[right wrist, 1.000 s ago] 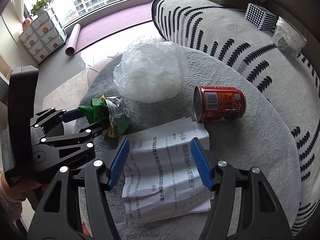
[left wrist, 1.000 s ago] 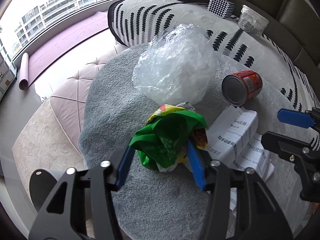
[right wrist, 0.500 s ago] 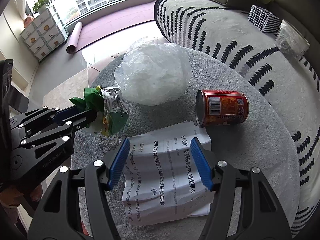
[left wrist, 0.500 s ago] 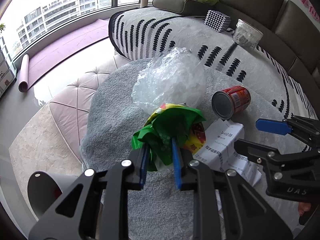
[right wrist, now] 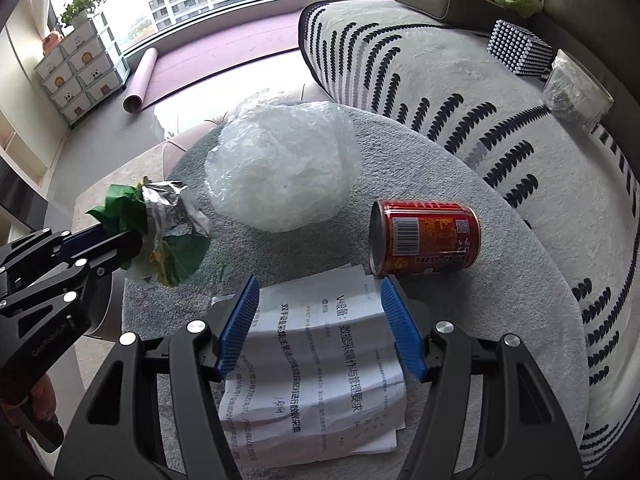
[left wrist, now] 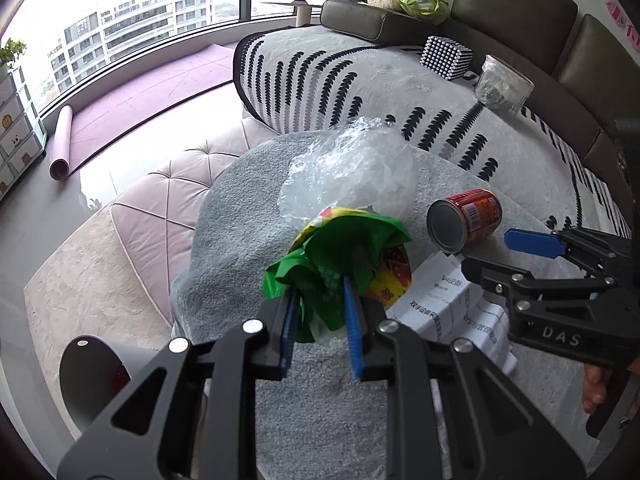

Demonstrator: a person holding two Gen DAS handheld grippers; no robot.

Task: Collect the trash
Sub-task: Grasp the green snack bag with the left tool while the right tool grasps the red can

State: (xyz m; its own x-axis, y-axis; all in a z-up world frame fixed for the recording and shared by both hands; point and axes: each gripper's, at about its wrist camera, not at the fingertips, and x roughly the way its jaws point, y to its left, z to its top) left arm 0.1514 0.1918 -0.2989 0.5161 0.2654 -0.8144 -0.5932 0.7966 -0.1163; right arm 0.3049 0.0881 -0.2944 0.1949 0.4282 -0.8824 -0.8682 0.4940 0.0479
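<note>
Left wrist view shows the left tongs [left wrist: 320, 320] clenched on the green wrapper [left wrist: 340, 252], lifted off the grey surface [left wrist: 240, 208], while right tongs [right wrist: 320, 324] hang released over the paper [right wrist: 320, 360], with can [right wrist: 424, 236] and plastic bag [right wrist: 280, 168] uncollected.

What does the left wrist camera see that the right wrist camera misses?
Only the left wrist view shows the green wrapper pinched between the left gripper pads, seen head-on, plus the grey bin at lower left. Only the right wrist view shows the white drawer unit with a plant, and the printed paper in full under the open right gripper. Both show the red can and the clear plastic bag.
</note>
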